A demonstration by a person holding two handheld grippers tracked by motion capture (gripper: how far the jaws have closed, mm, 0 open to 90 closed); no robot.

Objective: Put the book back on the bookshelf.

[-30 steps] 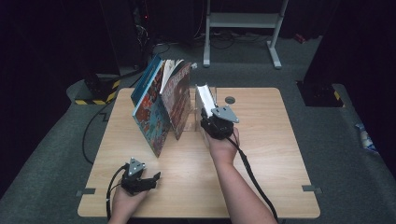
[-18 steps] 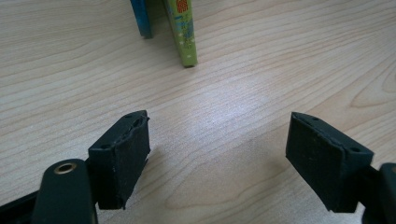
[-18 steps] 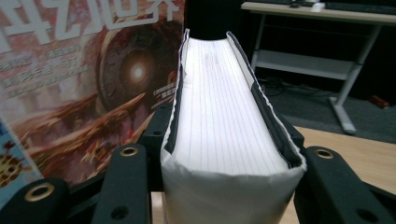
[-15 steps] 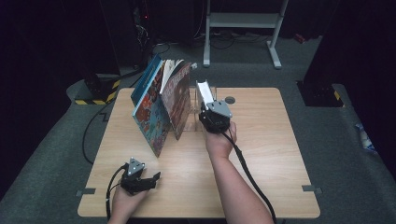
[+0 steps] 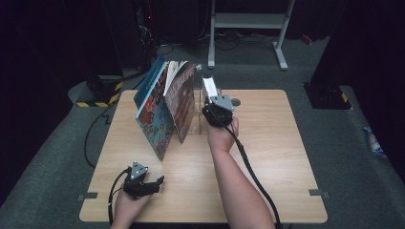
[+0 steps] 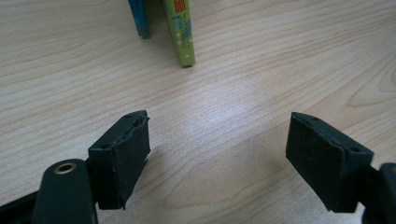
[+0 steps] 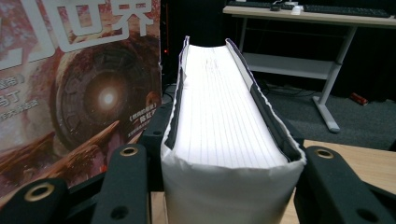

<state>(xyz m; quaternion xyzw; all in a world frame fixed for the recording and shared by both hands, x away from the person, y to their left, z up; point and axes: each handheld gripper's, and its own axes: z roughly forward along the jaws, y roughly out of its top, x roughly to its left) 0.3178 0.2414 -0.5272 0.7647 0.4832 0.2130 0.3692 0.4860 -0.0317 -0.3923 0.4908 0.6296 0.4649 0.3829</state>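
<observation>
My right gripper [image 5: 213,107] is shut on a thick book [image 5: 209,88] with white page edges [image 7: 224,135] and a dark cover, held upright off the table. It hangs just right of several books leaning together: a blue one [image 5: 149,82], a colourful one [image 5: 156,119] and a red-brown one [image 5: 182,101], whose cover [image 7: 79,93] is close on the left in the right gripper view. My left gripper [image 5: 154,185] rests low at the table's near left, open [image 6: 219,144], with bare wood between its pads.
The wooden table [image 5: 277,143] has free room on its right half and along the front. A clear stand [image 5: 195,119] sits against the leaning books. Green [image 6: 180,32] and blue [image 6: 140,18] book edges lie ahead of the left gripper. A metal frame [image 5: 248,21] stands beyond the table.
My right hand has carried the thick book a little farther from me and leftward, closer to the leaning books. The left hand has stayed put.
</observation>
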